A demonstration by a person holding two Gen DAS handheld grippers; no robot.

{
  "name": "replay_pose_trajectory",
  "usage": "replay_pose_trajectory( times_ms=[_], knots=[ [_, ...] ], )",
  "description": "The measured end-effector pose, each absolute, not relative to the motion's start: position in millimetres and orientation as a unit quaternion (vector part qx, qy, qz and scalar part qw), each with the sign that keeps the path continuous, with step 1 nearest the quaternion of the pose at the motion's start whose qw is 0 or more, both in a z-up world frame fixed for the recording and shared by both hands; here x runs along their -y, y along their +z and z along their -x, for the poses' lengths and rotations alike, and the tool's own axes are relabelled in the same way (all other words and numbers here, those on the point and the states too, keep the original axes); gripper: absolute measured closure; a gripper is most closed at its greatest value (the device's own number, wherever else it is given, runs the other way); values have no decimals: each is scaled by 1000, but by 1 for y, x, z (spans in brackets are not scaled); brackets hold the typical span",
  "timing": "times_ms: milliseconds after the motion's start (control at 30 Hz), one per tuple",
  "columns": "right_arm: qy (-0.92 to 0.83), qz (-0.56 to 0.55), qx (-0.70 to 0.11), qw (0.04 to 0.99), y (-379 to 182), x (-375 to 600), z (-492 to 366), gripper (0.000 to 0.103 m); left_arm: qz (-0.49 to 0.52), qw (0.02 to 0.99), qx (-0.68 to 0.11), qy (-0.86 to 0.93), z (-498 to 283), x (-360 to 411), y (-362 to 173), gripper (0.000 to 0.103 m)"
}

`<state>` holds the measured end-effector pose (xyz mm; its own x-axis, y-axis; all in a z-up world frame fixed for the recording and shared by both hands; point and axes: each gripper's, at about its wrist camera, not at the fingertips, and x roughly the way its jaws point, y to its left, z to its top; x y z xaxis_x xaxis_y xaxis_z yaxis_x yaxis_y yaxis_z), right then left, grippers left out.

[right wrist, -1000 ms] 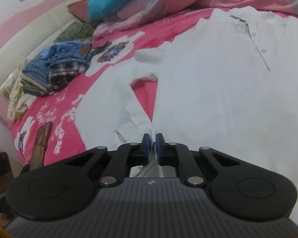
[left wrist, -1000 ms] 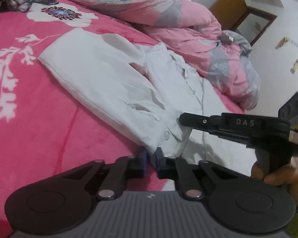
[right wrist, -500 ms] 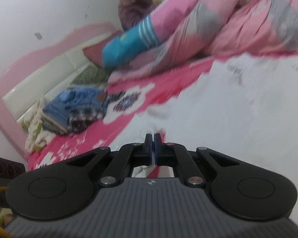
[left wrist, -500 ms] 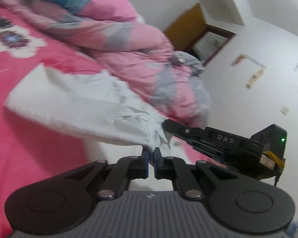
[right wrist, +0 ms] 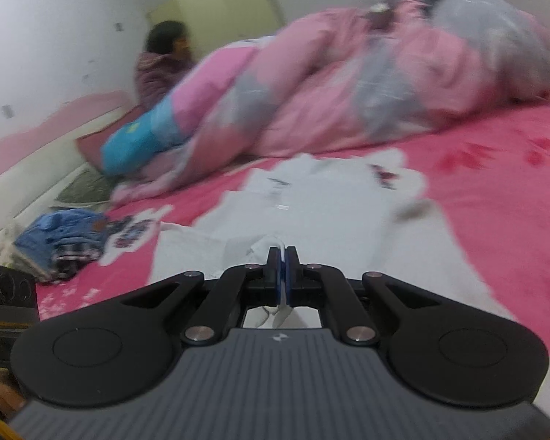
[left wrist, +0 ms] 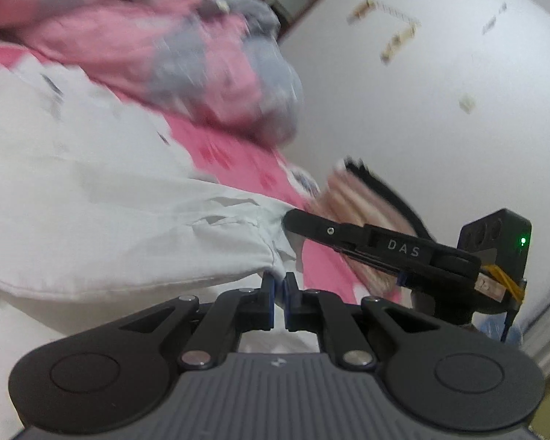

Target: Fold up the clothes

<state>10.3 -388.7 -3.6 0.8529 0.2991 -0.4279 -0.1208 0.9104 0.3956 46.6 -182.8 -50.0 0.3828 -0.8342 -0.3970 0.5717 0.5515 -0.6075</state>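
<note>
Both claws clamped on the white shirt's hem, fold under way.

Your left claw pinches one edge of the white shirt, lifted off the pink bed; your right claw grips fabric beside it. The shirt's body lies ahead of both claws, collar end farthest. The fold looks barely begun: you've yet to carry the hem over and lay it down.
</note>
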Motion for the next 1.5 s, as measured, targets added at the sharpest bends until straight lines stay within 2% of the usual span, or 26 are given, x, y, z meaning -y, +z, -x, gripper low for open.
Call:
replay_pose_trajectory(
  times_ms=[333,700,733,767,867,967,1167,1267,1400,1500],
  knots=[
    [43,-231,-266,935,-57,472,23,102,152,774,-412,-457,-53,265,-85,98],
    [23,-253,-279,926,-88,500,31,102,157,766,-436,-445,-59,283,-107,97],
    [22,-253,-278,926,-88,501,32,102,163,763,-440,-446,-57,281,-107,93],
    [15,-251,-279,927,-88,502,33,101,168,760,-443,-446,-55,279,-108,82],
    [-26,-240,-291,926,-87,504,35,94,185,750,-452,-447,-50,272,-109,70],
    [-29,-240,-276,930,-77,502,48,92,183,752,-438,-458,-37,259,-100,60],
    [51,-153,-258,953,-55,456,50,92,190,761,-423,-453,-18,219,-81,56],
    [96,-95,-275,952,-60,428,42,91,202,778,-408,-433,-16,184,-68,55],
    [84,-61,-359,927,-88,417,22,88,230,810,-374,-389,-21,120,-50,54],
    [70,-63,-360,928,-72,413,24,87,236,850,-339,-328,-30,62,-36,50]
  ],
)
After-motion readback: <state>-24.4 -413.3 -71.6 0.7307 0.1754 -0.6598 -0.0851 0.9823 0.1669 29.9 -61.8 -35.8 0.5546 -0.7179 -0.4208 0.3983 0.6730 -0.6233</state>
